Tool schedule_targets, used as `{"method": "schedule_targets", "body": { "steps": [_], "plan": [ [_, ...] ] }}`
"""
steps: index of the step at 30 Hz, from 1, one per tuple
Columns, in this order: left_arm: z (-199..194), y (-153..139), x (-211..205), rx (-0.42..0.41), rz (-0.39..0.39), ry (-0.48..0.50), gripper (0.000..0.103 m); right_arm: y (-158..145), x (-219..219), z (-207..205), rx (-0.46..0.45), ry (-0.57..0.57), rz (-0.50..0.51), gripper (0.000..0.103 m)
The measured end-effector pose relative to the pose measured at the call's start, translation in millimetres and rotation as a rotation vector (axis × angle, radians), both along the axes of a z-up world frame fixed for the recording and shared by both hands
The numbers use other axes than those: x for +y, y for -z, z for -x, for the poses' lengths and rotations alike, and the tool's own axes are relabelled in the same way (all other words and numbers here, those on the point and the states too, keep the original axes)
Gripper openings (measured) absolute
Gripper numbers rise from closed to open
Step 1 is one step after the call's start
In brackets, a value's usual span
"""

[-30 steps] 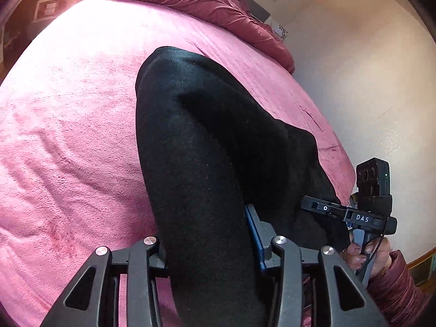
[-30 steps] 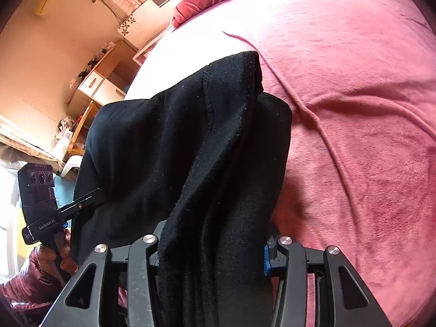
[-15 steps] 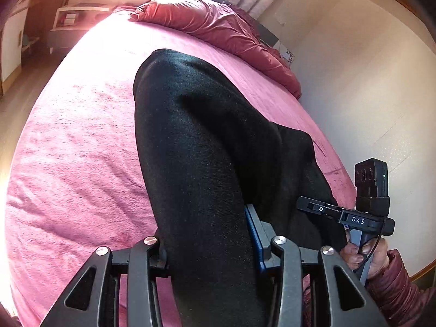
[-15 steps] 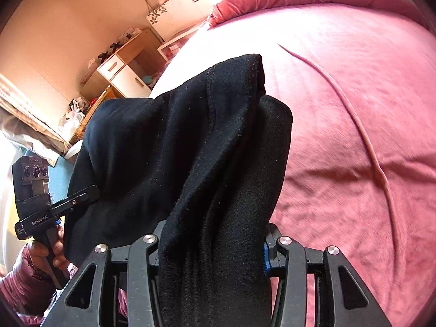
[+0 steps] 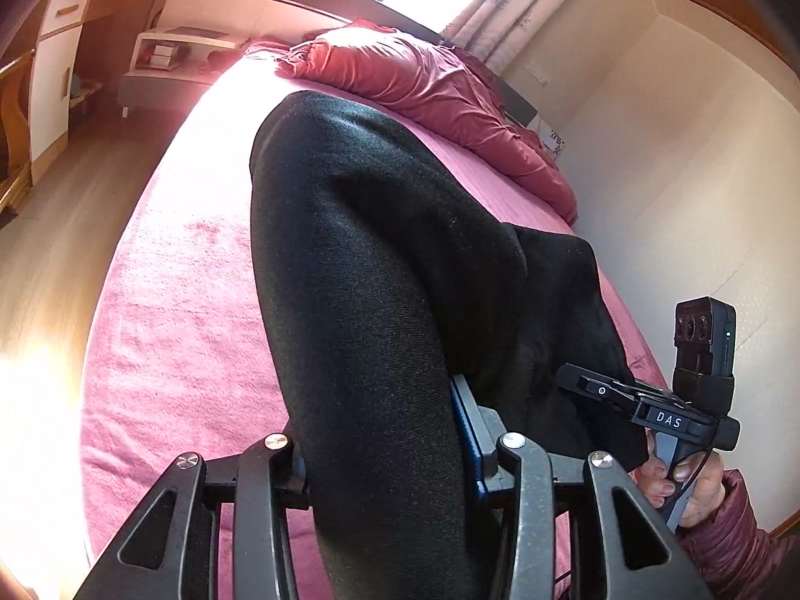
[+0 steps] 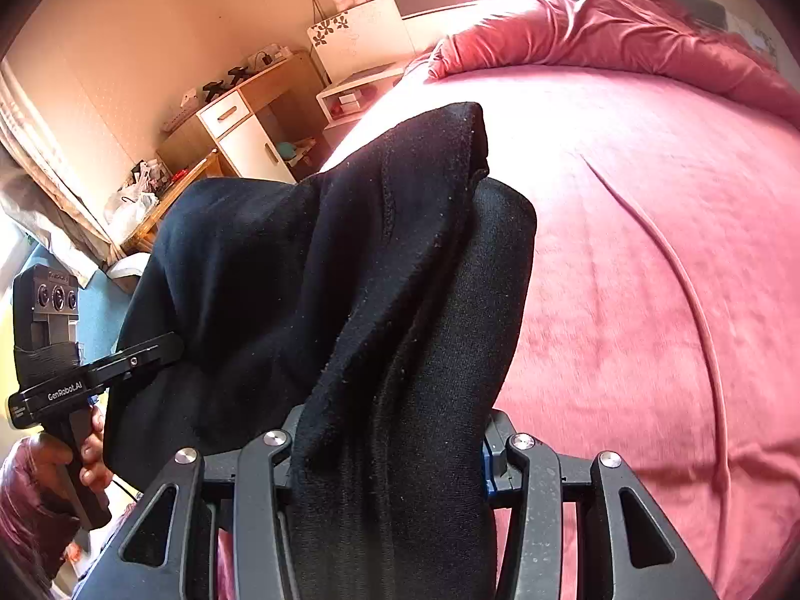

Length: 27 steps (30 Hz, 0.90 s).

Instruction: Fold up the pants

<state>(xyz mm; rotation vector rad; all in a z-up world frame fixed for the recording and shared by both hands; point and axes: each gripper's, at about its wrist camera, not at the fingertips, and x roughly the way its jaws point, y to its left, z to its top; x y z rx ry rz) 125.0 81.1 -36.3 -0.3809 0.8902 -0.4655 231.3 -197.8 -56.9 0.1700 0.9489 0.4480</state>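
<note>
The black pants (image 5: 380, 270) hang bunched between both grippers, lifted above the pink bed (image 5: 185, 330). My left gripper (image 5: 385, 430) is shut on one thick fold of the pants, which hides its fingertips. My right gripper (image 6: 390, 430) is shut on another bunch of the pants (image 6: 350, 260), which drapes over its fingers. In the left wrist view the right gripper (image 5: 590, 390) shows at the right, its tip against the cloth. In the right wrist view the left gripper (image 6: 165, 345) shows at the left, its tip in the cloth.
A red duvet (image 5: 430, 95) lies heaped at the head of the bed (image 6: 650, 275). A white nightstand (image 5: 170, 50) and a wooden desk with drawers (image 6: 235, 125) stand left of the bed. A cream wall (image 5: 700, 175) runs along the bed's right side.
Both grippers have risen and tilted up with the pants held; more of the room, headboard and window now shows. The grips are unchanged.
</note>
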Motion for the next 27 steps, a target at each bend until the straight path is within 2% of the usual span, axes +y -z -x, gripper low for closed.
{"method": "schedule_targets", "body": {
  "steps": [7,12,15,16,17,19,23,27],
  "plan": [
    [-48.9,15.5,-0.7,0.058,0.012,-0.037,0.043,-0.9,8.2,-28.5,-0.017,-0.025,0.054,0.045],
    [-77.4,28.3,-2.5,0.099,0.006,-0.050,0.044,20.0,-12.4,-36.0,0.025,-0.041,0.054,0.046],
    [-94.9,53.3,-10.9,0.182,-0.077,-0.072,0.050,60.2,-13.8,-54.9,0.123,-0.026,0.077,0.047],
    [-97.8,62.3,-16.3,0.202,-0.136,-0.087,0.053,73.8,-16.7,-55.5,0.141,-0.012,0.081,0.053],
    [-98.1,67.0,-20.5,0.192,-0.158,-0.106,0.058,82.3,-21.9,-56.5,0.142,0.009,0.046,0.057],
    [-95.9,68.3,-25.3,0.168,-0.169,-0.136,0.060,87.8,-33.6,-55.4,0.156,0.033,-0.027,0.058],
    [-84.5,63.1,-33.5,0.134,-0.204,-0.165,0.061,84.0,-39.3,-47.4,0.135,0.031,-0.008,0.059],
    [-71.8,55.9,-34.0,0.119,-0.223,-0.205,0.060,78.9,-25.3,-48.3,0.139,0.061,-0.011,0.063]
  ]
}}
